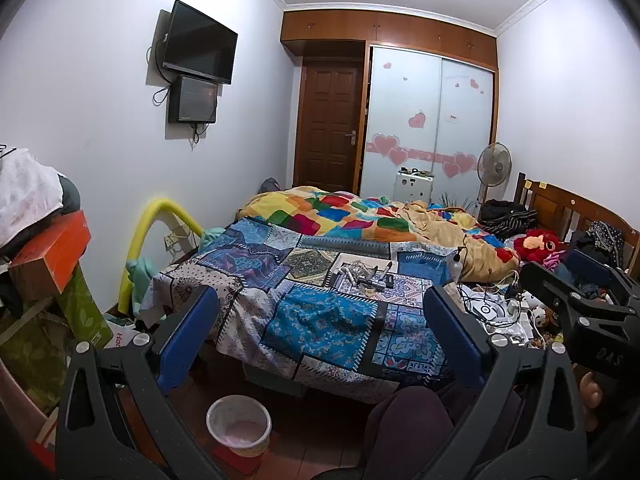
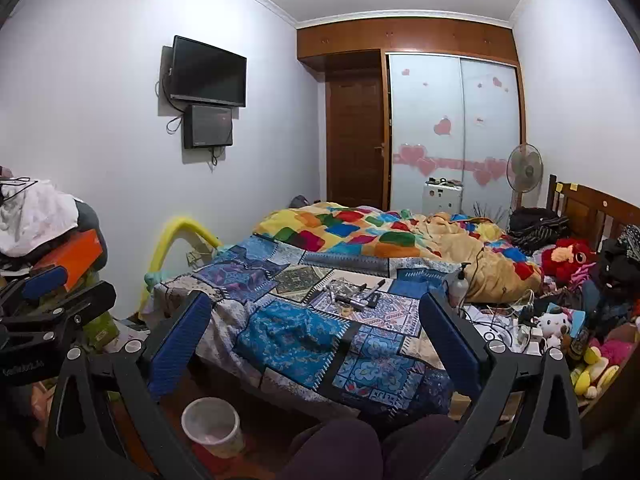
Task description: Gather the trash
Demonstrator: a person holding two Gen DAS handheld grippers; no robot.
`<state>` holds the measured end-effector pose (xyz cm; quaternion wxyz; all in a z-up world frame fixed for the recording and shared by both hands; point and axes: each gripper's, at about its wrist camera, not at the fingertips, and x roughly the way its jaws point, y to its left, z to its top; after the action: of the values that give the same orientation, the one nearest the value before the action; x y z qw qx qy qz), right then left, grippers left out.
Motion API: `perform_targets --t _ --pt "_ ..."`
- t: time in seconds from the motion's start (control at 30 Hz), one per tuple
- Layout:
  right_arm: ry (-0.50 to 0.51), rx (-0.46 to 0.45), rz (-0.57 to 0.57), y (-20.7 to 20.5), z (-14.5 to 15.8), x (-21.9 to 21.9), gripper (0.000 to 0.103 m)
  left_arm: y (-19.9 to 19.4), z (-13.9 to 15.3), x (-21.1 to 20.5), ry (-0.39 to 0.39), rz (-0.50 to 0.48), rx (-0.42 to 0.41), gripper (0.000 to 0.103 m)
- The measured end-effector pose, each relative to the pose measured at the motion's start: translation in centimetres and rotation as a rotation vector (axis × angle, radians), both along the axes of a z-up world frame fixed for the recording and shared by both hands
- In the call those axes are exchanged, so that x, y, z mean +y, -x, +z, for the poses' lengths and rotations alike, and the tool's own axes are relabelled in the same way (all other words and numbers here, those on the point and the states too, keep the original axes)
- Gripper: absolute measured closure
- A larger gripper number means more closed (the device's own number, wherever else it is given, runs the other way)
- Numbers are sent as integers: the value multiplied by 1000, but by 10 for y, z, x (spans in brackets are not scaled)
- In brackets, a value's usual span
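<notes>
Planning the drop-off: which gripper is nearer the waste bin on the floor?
Left, slightly. The waste bin sits below the left gripper, just left of centre; from the right gripper it's further left.

Both wrist views face the bed [image 1: 320,280] from its foot, seemingly side by side, sharing it

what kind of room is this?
A lived-in bedroom, most likely: a bed with a patchwork quilt, a sliding-door wardrobe, and a wall-mounted TV.

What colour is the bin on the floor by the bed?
The bin is pale, whitish-cream, seemingly with a faint pinkish inside; clearest in the left wrist view.
</notes>
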<state>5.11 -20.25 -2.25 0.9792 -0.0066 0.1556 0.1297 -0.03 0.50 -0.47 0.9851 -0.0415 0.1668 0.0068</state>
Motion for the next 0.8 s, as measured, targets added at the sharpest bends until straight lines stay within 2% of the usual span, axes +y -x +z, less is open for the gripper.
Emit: perform_targets --t 0.8 --pt "-14 25 -6 1 4 12 0 1 -1 1 2 11 -4 0"
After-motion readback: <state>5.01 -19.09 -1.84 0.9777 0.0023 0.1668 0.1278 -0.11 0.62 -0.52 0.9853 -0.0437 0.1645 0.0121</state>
